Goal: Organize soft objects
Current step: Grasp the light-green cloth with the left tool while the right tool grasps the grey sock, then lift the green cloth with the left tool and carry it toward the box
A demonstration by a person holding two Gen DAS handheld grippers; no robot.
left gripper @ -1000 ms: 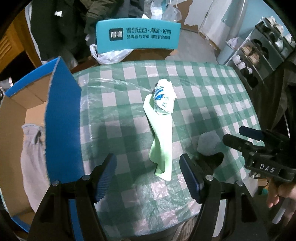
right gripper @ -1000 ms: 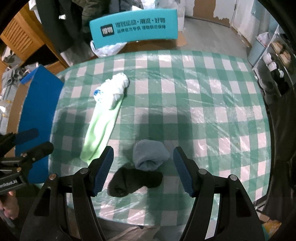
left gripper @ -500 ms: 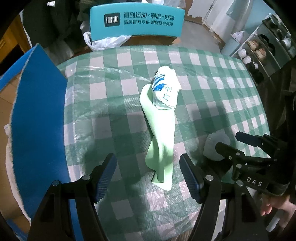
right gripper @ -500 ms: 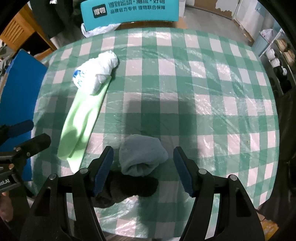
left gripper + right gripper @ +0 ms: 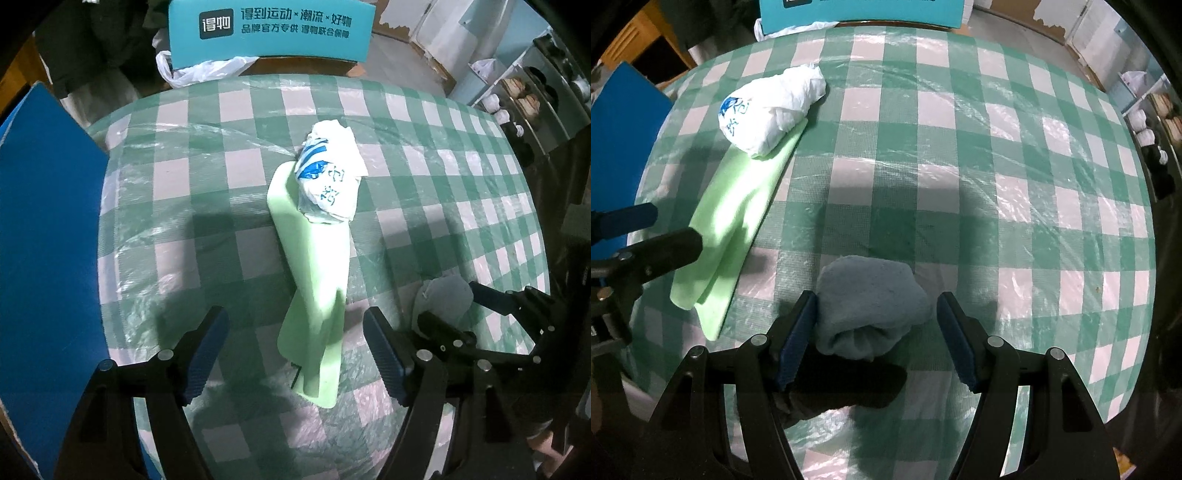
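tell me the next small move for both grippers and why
Probably lower a little more, then close. The right gripper has the grey-blue sock between its open fingers, with a gap on one side. The left gripper straddles the near end of the light green cloth, its jaws opening and not yet pressing it.

Both tongs point down at the table, left tongs (image 5: 295, 354) opening, right tongs (image 5: 877, 334) parted.
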